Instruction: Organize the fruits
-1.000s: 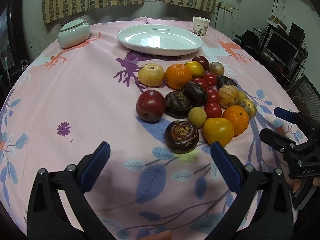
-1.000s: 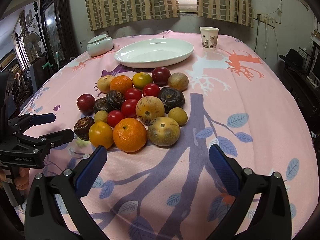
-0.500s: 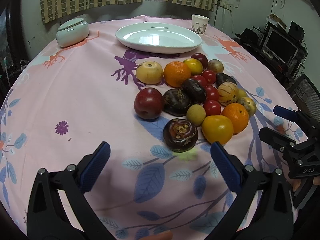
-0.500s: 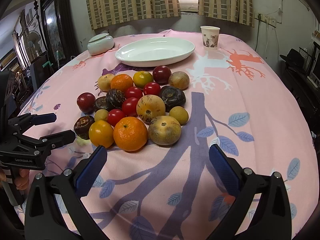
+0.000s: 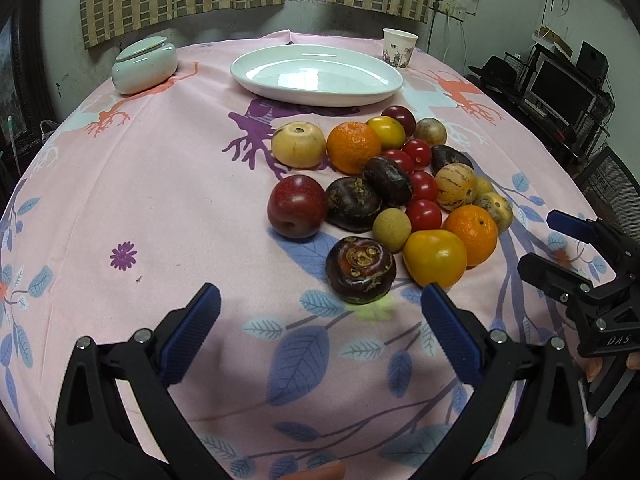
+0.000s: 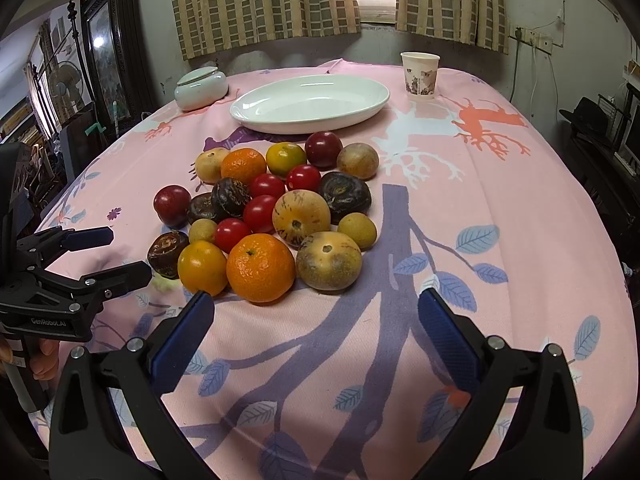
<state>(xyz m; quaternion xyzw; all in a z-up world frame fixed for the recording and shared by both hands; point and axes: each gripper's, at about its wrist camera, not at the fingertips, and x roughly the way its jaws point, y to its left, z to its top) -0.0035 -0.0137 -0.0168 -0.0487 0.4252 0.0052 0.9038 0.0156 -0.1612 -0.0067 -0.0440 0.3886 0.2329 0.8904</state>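
A pile of mixed fruit (image 5: pixel 384 192) lies on the pink tablecloth: oranges, red tomatoes, dark purple fruits, a red plum (image 5: pixel 297 211) and yellow ones. It also shows in the right wrist view (image 6: pixel 276 216). A white oval plate (image 5: pixel 316 76) stands empty behind the pile, also in the right wrist view (image 6: pixel 310 103). My left gripper (image 5: pixel 320 330) is open and empty, just in front of a dark purple fruit (image 5: pixel 361 270). My right gripper (image 6: pixel 314 330) is open and empty, just in front of an orange (image 6: pixel 261 268) and a brownish fruit (image 6: pixel 329 261).
A pale green lidded jar (image 5: pixel 144 65) stands at the back left. A paper cup (image 5: pixel 399 48) stands at the back right. The round table drops off on all sides. A dark cabinet (image 6: pixel 108 52) and shelves with monitors (image 5: pixel 560 92) stand beyond it.
Both grippers have eased slightly closer to the fruit pile. Both stay open and empty; nothing on the table has moved.
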